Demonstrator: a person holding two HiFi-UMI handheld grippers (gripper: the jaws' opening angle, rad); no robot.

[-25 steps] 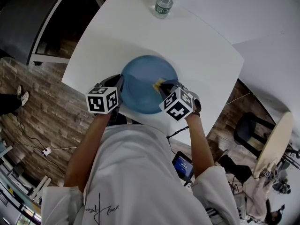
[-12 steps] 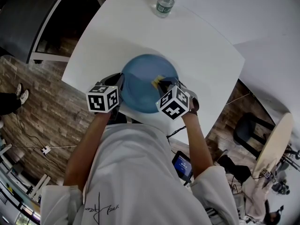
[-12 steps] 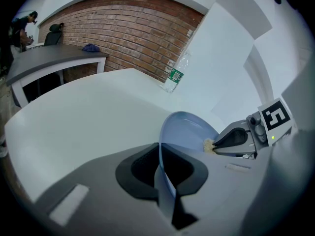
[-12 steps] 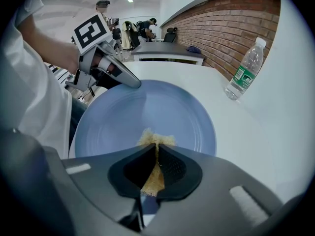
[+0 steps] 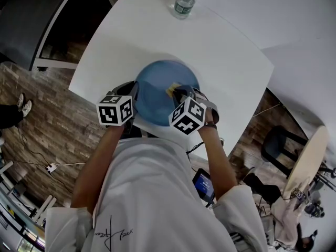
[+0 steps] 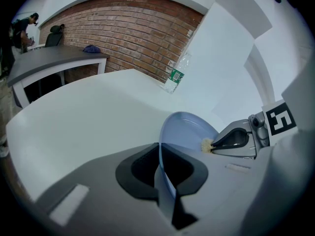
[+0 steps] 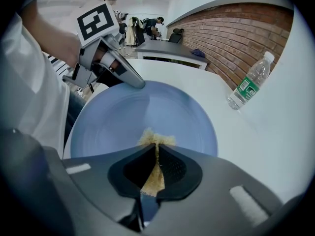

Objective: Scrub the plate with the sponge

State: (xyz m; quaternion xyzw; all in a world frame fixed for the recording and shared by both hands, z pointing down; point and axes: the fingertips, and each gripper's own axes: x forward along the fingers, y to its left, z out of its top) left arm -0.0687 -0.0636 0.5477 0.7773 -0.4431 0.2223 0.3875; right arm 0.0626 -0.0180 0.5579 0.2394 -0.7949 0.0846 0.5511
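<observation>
**Rim grip under scrubbing load**

Left gripper fingers are clamping the near rim of the blue plate, which is sitting at the worktop edge nearest the person. Right gripper fingers are pinching the yellow sponge against the plate's inside. Pressing hard is risking the rim twisting loose or the sponge sliding out. The plate is possibly overhanging the edge; unclear.

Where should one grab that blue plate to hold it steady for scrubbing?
By its thin rim, from the person's left side. The plate is wide and shallow, so only the edge fits a claw; the left claw is shut on it there. That leaves the middle free for the sponge in the right claw.
</observation>
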